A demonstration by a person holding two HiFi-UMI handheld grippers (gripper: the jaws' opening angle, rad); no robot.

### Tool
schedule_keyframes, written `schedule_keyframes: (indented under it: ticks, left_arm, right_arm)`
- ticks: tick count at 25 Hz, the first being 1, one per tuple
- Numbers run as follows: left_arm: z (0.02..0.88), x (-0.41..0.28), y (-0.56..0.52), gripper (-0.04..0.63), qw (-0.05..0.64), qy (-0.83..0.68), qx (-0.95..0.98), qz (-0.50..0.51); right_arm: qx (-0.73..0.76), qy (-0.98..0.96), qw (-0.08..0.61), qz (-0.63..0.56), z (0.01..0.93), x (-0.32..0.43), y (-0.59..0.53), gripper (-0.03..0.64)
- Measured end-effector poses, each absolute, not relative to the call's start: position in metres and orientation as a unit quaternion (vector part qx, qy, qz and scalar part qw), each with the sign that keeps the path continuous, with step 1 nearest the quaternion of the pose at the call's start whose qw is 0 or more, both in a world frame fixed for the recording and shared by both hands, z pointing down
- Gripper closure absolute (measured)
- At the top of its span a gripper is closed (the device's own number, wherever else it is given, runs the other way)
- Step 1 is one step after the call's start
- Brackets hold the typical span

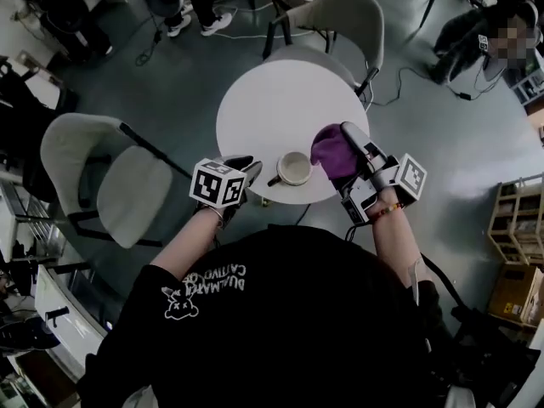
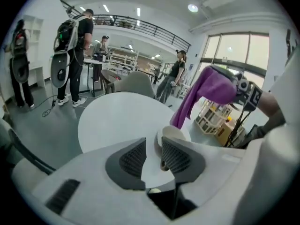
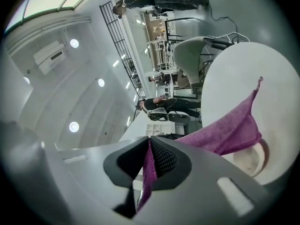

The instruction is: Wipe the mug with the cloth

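Observation:
A cream mug (image 1: 294, 168) stands upright near the front edge of the round white table (image 1: 280, 100), its handle pointing left. My left gripper (image 1: 252, 172) hovers just left of that handle with its jaws open and nothing between them. In the left gripper view the mug (image 2: 176, 132) shows just past the left gripper (image 2: 153, 146). My right gripper (image 1: 350, 134) is raised to the right of the mug and shut on a purple cloth (image 1: 333, 153). From the right gripper (image 3: 149, 149) the cloth (image 3: 229, 130) hangs over the mug (image 3: 251, 159).
A grey chair (image 1: 106, 177) stands left of the table and another (image 1: 340, 15) behind it. People stand at the back of the room and one sits at the far right. A wooden shelf (image 1: 518, 228) is on the right. Cables lie on the floor.

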State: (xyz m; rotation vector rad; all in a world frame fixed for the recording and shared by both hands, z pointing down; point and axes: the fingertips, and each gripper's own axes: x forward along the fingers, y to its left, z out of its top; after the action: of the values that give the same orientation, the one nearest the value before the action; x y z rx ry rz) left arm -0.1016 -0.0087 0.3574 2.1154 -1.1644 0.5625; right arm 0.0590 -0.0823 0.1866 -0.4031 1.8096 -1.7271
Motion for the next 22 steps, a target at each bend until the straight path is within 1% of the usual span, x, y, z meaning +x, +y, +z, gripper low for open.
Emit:
schedule_keyframes:
  ticks: [4,10,12,16,17,18,20,22]
  left_arm:
    - [0.282,-0.109,-0.015,0.486,0.315,-0.428,0.837,0.128]
    - [0.163,-0.082,0.01,0.477,0.253,-0.341,0.904,0.048]
    - [0.137,-0.08,0.017,0.479,0.214,-0.325,0.919,0.06]
    - [0.143,-0.104,0.04,0.485,0.108,-0.328,0.921,0.179]
    - [0.147,-0.113,0.048,0.525,0.093,-0.334,0.918,0.195]
    - [0.15,-0.122,0.055,0.595,0.086,-0.342,0.915,0.197]
    - [0.154,-0.135,0.063,0.591,0.099,-0.357,0.912,0.175]
    - [0.155,-0.144,0.063,0.591,0.136,-0.369,0.909,0.135]
  right_arm:
    - [-0.122,0.705,0.328,-0.617,0.118,0.03,-0.073,0.598]
    - [-0.083,0.773,0.329,-0.536,0.025,-0.011,-0.033,0.599]
    - [-0.084,0.787,0.333,-0.512,0.005,-0.017,-0.027,0.598]
    - [-0.1,0.785,0.365,-0.491,0.0,-0.022,-0.016,0.595]
    - [-0.106,0.782,0.368,-0.492,0.004,-0.025,-0.01,0.595]
    - [-0.113,0.782,0.366,-0.491,0.008,-0.027,-0.003,0.595]
    - [-0.133,0.793,0.352,-0.478,0.016,-0.029,0.008,0.595]
    - [-0.162,0.813,0.331,-0.45,0.021,-0.027,0.014,0.595]
